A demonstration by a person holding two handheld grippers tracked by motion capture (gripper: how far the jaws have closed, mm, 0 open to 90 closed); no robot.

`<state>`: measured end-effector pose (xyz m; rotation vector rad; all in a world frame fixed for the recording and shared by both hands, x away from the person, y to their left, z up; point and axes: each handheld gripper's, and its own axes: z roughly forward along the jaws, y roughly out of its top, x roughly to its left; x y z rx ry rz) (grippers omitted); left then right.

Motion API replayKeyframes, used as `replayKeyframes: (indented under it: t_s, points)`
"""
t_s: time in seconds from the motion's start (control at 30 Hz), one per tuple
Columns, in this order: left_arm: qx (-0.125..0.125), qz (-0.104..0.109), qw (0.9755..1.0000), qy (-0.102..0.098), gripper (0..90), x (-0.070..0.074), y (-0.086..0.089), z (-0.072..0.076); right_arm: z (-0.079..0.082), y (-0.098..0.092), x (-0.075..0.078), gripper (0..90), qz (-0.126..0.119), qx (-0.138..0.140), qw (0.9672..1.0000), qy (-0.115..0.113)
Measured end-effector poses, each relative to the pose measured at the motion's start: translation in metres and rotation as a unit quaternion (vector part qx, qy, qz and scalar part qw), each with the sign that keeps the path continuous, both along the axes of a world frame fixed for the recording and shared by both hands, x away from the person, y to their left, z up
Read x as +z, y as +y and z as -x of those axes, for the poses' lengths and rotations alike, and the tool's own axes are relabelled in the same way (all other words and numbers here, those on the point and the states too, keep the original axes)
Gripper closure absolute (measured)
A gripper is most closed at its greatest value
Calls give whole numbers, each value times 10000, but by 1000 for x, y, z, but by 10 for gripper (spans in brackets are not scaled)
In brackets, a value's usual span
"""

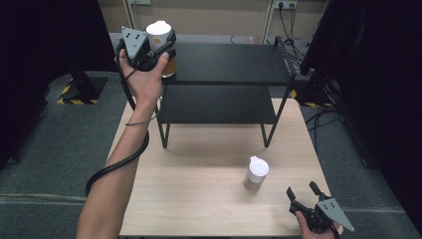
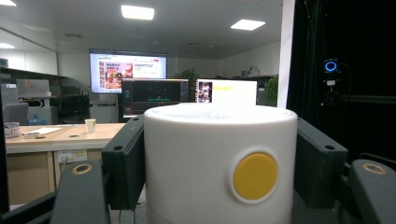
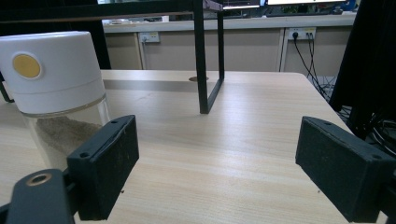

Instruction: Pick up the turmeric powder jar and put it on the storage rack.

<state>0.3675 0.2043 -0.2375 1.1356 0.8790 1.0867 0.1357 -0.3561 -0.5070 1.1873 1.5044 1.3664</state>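
High view: shaker [image 1: 160,37] at shelf [image 1: 229,62] edge.

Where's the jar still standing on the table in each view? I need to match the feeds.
High view: white-lidded jar right of centre on the table.
Right gripper view: far left, beside the left pad.
Left gripper view: not in it.
Shared landmark: black shelf rack, its leg.

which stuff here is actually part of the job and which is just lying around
In the job:
- left claw, shut on the white-capped jar at the top shelf
- black shelf rack
- second jar on the table
- right claw, open near it

Lying about:
- floor cables
- screens behind
- paper cup on the far desk
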Motion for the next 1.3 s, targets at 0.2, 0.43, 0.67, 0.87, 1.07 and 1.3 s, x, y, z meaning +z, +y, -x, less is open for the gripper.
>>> replayKeyframes:
  t_s: [0.2,0.43,0.67,0.87,1.07,1.3]
  points:
    - [-23,52,10000,21,295,1,0,-2,0,0,0,136,-9,4,10000,6]
    - [32,124,9999,73,209,3,-3,-2,0,-1,0,136,-15,9,10000,-2]
    - [118,146,9998,72,139,2,-4,1,0,0,0,137,1,9,10000,-2]
    - [99,156,9998,28,135,-1,-3,7,-1,0,1,136,9,12,10000,18]
    - [43,117,9999,-72,135,-7,-2,17,0,0,0,136,-14,5,10000,9]
    - [2,108,9999,-133,135,-18,3,30,0,0,0,136,-10,3,10000,11]
